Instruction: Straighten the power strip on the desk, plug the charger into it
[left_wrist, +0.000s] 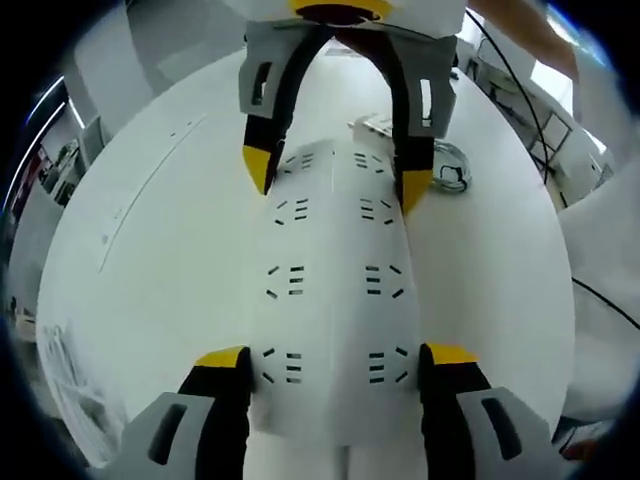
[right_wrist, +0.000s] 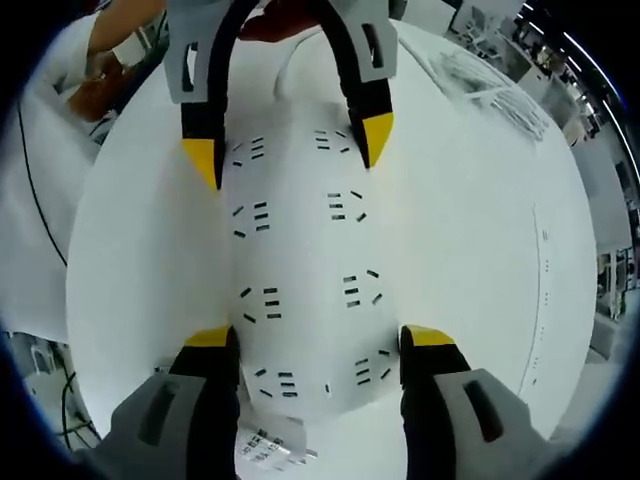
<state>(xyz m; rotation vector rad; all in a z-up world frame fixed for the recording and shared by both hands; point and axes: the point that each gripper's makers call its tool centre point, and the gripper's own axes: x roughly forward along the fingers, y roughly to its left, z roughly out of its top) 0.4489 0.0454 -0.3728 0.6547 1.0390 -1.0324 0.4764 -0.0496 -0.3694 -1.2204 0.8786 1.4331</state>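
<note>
A long white power strip with two rows of sockets lies flat on the white table, held at both ends. My left gripper is shut on its near end, jaws pressed against the two long sides. At the far end my right gripper is shut on it the same way. In the right gripper view the power strip runs from my right gripper up to the left gripper. A small white charger with a printed label lies just past the strip's end; the charger shows between the right jaws.
A coiled cable lies on the table beside the charger. A clear plastic bag rests near the table's edge. A person's hand and a thin black cable are off the table's side. Desks and shelves stand beyond.
</note>
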